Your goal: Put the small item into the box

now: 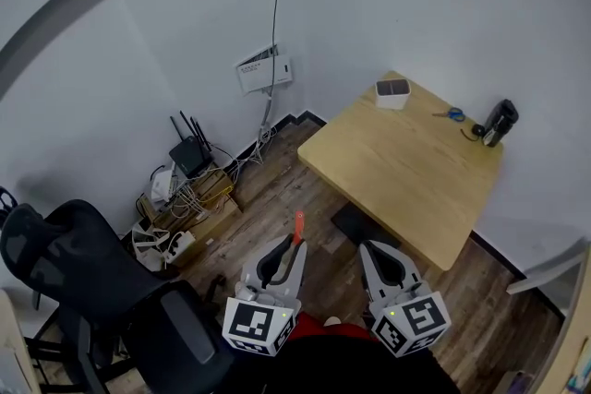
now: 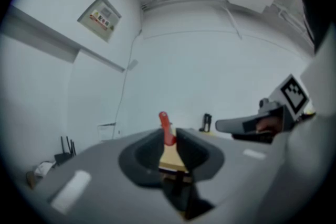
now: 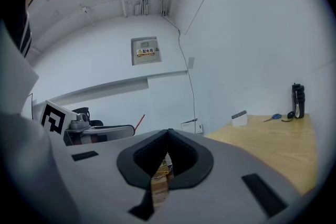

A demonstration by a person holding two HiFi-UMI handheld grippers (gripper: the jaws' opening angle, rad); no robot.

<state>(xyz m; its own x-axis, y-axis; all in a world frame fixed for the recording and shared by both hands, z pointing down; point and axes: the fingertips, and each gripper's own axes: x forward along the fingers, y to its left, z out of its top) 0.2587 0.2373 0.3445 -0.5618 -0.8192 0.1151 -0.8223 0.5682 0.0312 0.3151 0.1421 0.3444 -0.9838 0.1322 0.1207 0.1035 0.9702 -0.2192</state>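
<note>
Slippage looms: red item (image 1: 298,226) pinched low between left gripper's (image 1: 297,244) jaws, box (image 1: 392,93) well ahead; right gripper (image 1: 369,249) closed, empty.

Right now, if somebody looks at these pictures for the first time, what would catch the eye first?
The thin red item, pinched in the left claw low in the head view, stands out first. Next comes the wooden table at the right, with a small white box on its far corner and a black bottle near the wall. A black office chair fills the lower left.
</note>
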